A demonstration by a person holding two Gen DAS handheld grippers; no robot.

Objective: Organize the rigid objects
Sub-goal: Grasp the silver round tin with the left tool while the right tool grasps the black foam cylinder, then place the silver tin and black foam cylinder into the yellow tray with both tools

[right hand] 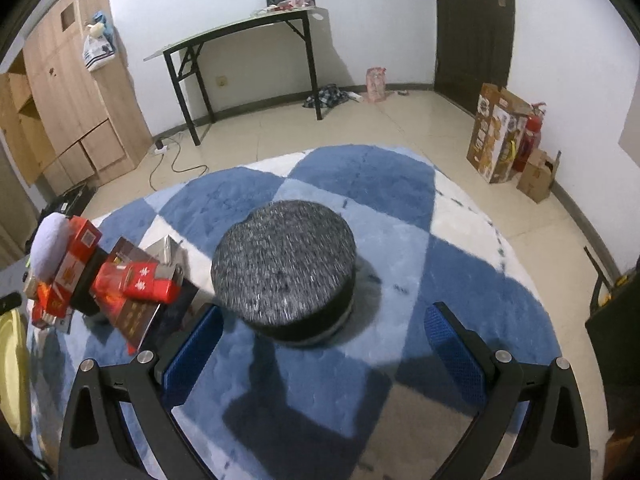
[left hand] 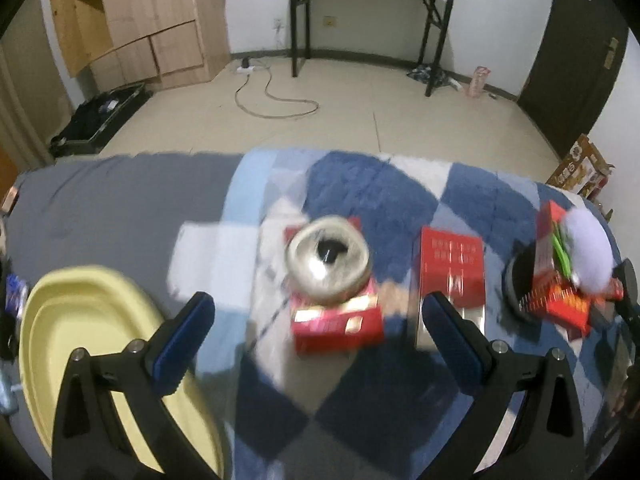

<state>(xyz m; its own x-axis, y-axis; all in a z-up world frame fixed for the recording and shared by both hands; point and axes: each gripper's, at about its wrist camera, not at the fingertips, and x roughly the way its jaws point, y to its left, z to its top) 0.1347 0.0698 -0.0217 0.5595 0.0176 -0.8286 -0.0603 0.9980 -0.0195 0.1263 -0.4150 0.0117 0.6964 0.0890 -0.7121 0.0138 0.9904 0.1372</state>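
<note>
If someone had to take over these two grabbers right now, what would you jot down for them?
Left gripper: open, empty, hovering near the silver tin that sits on a red box.
Right gripper: open, empty, facing the round grey speckled container on the blue checked blanket.
Yellow tray at left looks empty, so nothing appears sorted yet.
Left to do: tin, red boxes, grey container.

Left wrist view motion-blurred: print on red box point(left hand: 338, 322) unreadable; metal can point(left hand: 328, 266) on top smeared. Yellow tray point(left hand: 80, 320) cut by left edge, partly behind finger. Right view: pile of red boxes point(right hand: 120, 280) jumbled, labels illegible; speckled round container point(right hand: 284, 268) hides rug behind it.
</note>
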